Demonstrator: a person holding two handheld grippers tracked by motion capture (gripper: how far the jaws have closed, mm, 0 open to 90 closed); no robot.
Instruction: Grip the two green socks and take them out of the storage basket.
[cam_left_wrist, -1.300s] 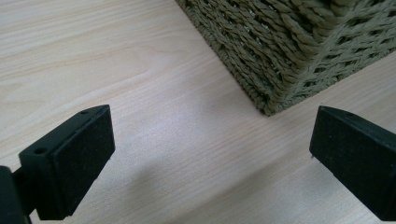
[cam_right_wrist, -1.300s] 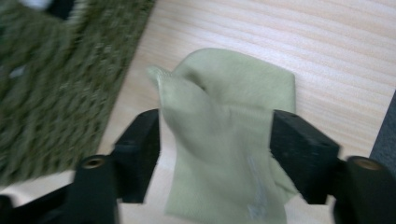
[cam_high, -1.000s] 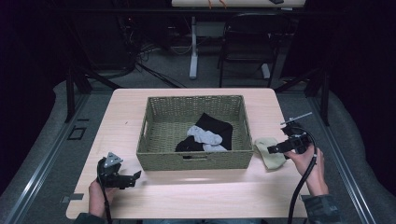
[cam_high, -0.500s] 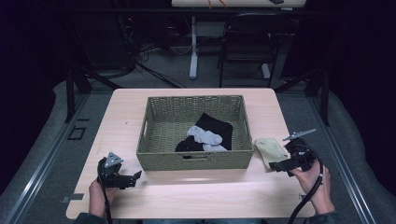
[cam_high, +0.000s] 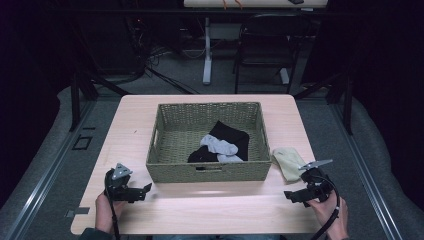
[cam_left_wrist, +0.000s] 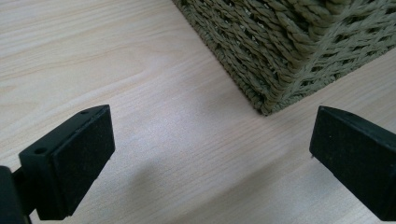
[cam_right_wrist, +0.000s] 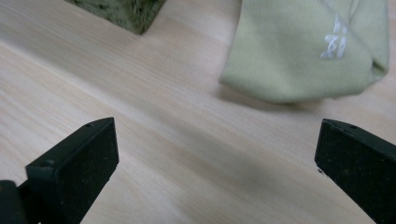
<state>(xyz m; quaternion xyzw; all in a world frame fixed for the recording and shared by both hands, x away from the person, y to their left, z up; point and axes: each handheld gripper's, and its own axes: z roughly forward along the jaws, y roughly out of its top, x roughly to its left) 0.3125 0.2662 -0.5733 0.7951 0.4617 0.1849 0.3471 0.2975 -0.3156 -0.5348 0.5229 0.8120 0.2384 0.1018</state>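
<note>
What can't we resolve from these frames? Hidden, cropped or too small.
- Black garment in the basket: high view, partly covered by the grey sock; type and count unclear.
- Pale green cloth: right gripper view, top and right cut off by the frame; white print unreadable.
- Basket in the left gripper view: one corner, contents hidden by its wall.
- Right gripper and left gripper: small in the high view.

From overhead I look forward and down across the whole table (cam_high: 200, 210); my two gripper cameras skim close above its wood; both catch corners of the woven basket (cam_left_wrist: 299, 56).
</note>
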